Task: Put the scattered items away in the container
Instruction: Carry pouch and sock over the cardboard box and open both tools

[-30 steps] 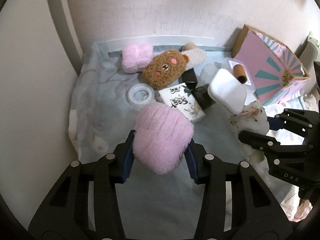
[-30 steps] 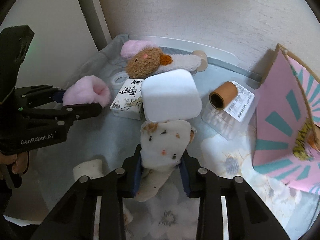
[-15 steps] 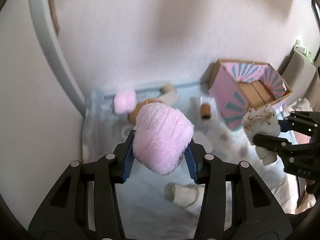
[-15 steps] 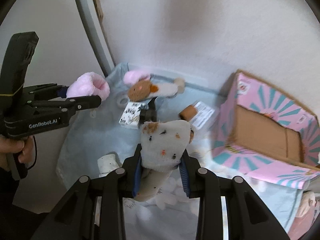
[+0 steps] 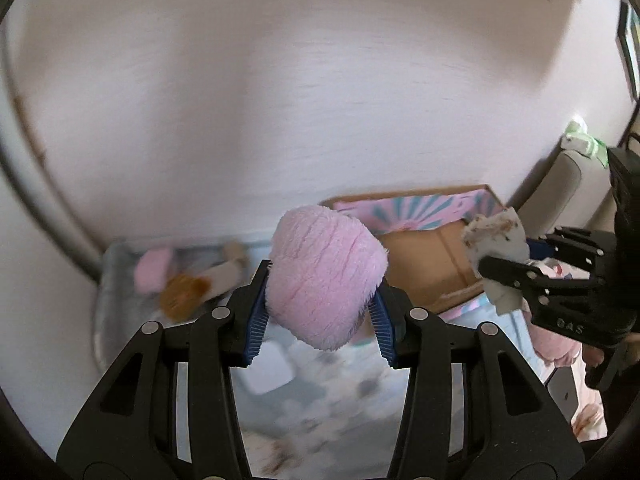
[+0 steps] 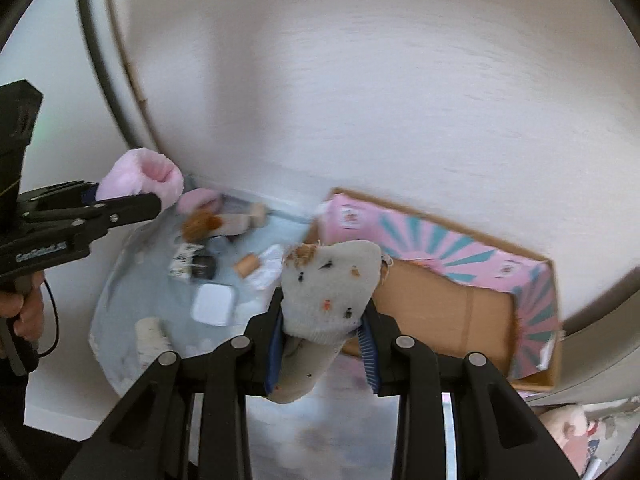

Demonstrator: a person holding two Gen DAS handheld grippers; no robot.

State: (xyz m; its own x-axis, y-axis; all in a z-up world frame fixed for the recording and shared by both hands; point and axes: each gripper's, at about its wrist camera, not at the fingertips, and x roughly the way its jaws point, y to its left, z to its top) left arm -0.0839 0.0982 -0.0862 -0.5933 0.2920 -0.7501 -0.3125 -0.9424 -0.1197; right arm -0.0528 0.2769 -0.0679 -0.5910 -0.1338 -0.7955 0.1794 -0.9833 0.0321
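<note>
Left gripper (image 5: 320,312) clamped on pink fluffy slipper (image 5: 324,276), right gripper (image 6: 322,344) clamped on speckled sock (image 6: 328,284), open pink box (image 6: 448,304) at right, "GenRobot.AI" lettering blurred at left edge.

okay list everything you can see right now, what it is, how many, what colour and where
fluffy sock: 1, pink, in the left claw
spotted sock: 1, white with dark and orange specks, in the right claw
cardboard box: 1, pink and teal outside, brown inside, open, by the wall
plush toy: 1, brown and cream, on the mat near the wall
pink soft item: 1, beside the plush toy
white square case: 1, on the mat
cork-coloured roll: 1, on the mat
mat: 1, pale blue, on the floor
left claw: 1, black, blue pads, shut on the fluffy sock
right claw: 1, black, blue pads, shut on the spotted sock
</note>
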